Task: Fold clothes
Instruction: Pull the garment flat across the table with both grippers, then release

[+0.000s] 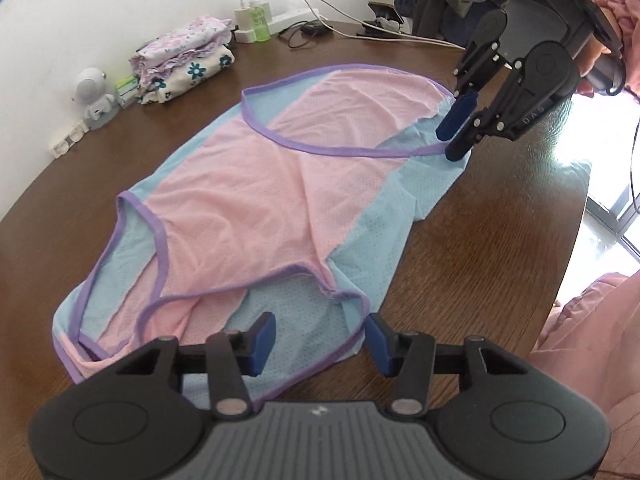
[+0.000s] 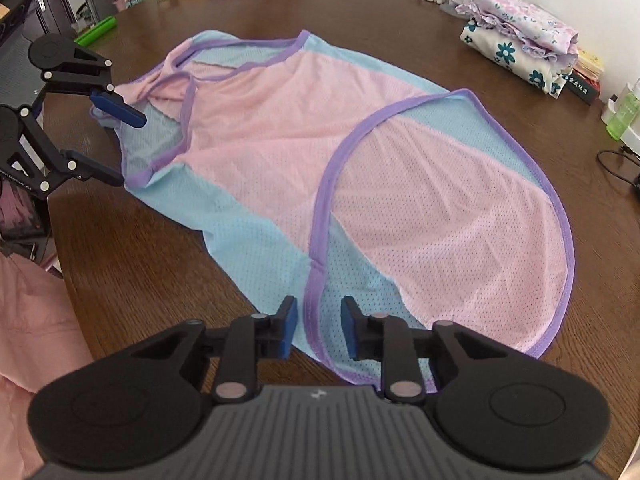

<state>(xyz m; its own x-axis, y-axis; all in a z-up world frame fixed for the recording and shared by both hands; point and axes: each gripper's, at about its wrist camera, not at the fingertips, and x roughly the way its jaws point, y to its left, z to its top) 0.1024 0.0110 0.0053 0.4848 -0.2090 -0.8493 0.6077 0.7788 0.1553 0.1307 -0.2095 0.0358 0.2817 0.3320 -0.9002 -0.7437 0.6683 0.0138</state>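
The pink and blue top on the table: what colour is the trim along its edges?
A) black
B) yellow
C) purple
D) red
C: the pink and blue top lies spread on the brown table, and a purple band runs along its armholes, neck and hem in both views.

Both the left gripper and the right gripper are matte black with blue pads, silver screws and ribbed grey housings.

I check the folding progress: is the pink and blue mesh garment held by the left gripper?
No, the left gripper stands open above the garment.
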